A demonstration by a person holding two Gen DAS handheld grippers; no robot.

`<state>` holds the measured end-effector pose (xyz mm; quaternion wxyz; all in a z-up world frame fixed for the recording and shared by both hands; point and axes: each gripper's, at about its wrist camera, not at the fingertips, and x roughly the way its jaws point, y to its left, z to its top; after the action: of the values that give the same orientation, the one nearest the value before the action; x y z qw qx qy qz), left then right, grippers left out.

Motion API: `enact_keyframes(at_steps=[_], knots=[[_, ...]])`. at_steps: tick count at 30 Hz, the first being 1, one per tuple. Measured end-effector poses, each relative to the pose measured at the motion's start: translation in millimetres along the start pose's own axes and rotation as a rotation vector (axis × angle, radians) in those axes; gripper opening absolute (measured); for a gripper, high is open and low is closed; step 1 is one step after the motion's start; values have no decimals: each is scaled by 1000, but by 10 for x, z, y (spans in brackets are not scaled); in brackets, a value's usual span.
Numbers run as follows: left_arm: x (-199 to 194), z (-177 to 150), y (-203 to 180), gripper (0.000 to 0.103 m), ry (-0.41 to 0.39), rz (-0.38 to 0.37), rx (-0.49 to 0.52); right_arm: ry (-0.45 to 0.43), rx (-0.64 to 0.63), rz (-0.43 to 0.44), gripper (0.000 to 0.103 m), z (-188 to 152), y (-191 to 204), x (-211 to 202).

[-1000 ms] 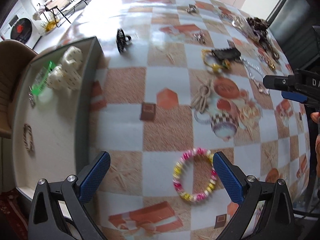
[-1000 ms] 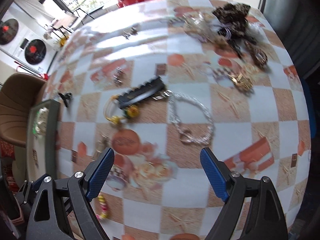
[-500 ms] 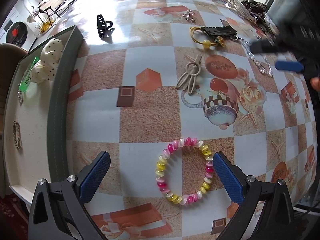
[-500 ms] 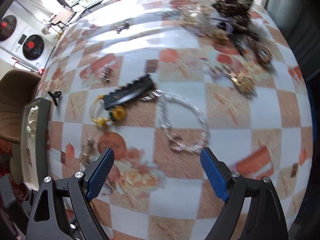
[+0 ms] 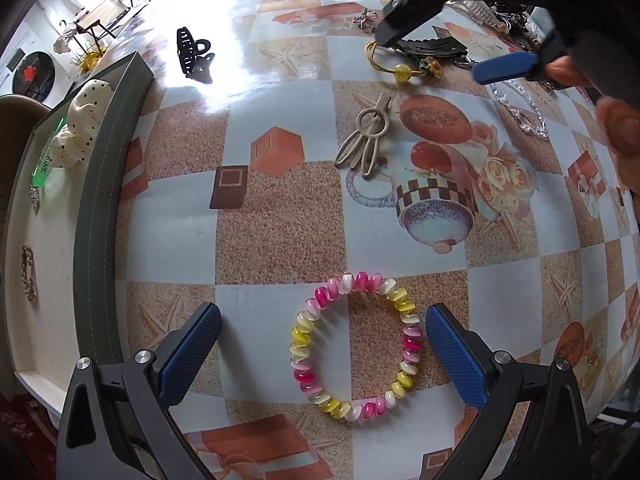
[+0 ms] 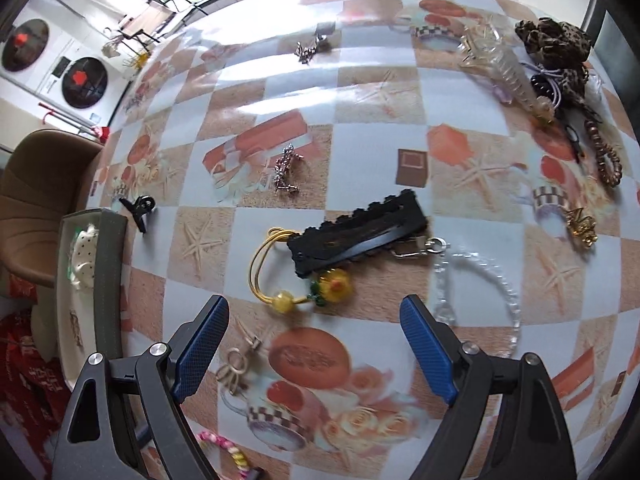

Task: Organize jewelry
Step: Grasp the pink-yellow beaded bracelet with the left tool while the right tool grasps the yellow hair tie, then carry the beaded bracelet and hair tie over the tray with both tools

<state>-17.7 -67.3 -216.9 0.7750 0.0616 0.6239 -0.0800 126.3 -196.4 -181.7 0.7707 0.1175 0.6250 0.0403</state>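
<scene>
A pink, yellow and white beaded bracelet [image 5: 356, 344] lies flat on the patterned tablecloth. My left gripper [image 5: 322, 332] points down over it, open, with the bracelet between its fingers and nearer the right one, untouched. A green-rimmed tray [image 5: 100, 200] at the left holds a white dotted scrunchie [image 5: 80, 120], a green clip and a small chain. My right gripper [image 6: 314, 312] hangs over the table with its jaws closing and nothing between them. Just ahead of its tips lie a yellow cord tie with a flower bead [image 6: 280, 276] and a black hair clip [image 6: 356, 232].
A black claw clip [image 5: 192, 52] and a beige clip [image 5: 368, 136] lie farther back. A clear beaded chain [image 6: 480, 280] sits right of the black clip. A leopard scrunchie [image 6: 556, 44] tops a pile at the far right. A brown chair [image 6: 40, 200] stands beyond the tray.
My left gripper has sunk closer to the bracelet, which now looks larger between the fingers. My right gripper has shifted from over the clear chain toward the yellow tie and black clip.
</scene>
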Motion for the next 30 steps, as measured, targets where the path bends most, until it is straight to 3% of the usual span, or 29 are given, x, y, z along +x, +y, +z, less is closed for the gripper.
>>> enact_keyframes(at_steps=[7,10,13,16,18,21,24,30], knots=[[-80,-48,-44,94,-18,-10,18,-21,-8,-103,53,0,134,107],[-127,-42,-122,85,-25,-20,36,-33,-49,-162,40,-12,202,130],[-180,-33,-210,69,-34,-26,58,-45,-62,-195,20,-30,166,118],[-214,-18,-264,54,-37,-29,66,-47,-54,-161,18,-33,105,88],[-248,25,-288,39,-36,-33,63,-49,-54,-143,17,-44,65,61],[-267,89,-251,29,-26,-56,42,-52,-37,-94,15,-70,-7,-18],[-297,139,-185,23,-20,-91,10,-42,-5,-50,15,-113,-82,-96],[-430,270,-11,21,-18,-169,-74,-36,42,9,15,-185,-162,-261]])
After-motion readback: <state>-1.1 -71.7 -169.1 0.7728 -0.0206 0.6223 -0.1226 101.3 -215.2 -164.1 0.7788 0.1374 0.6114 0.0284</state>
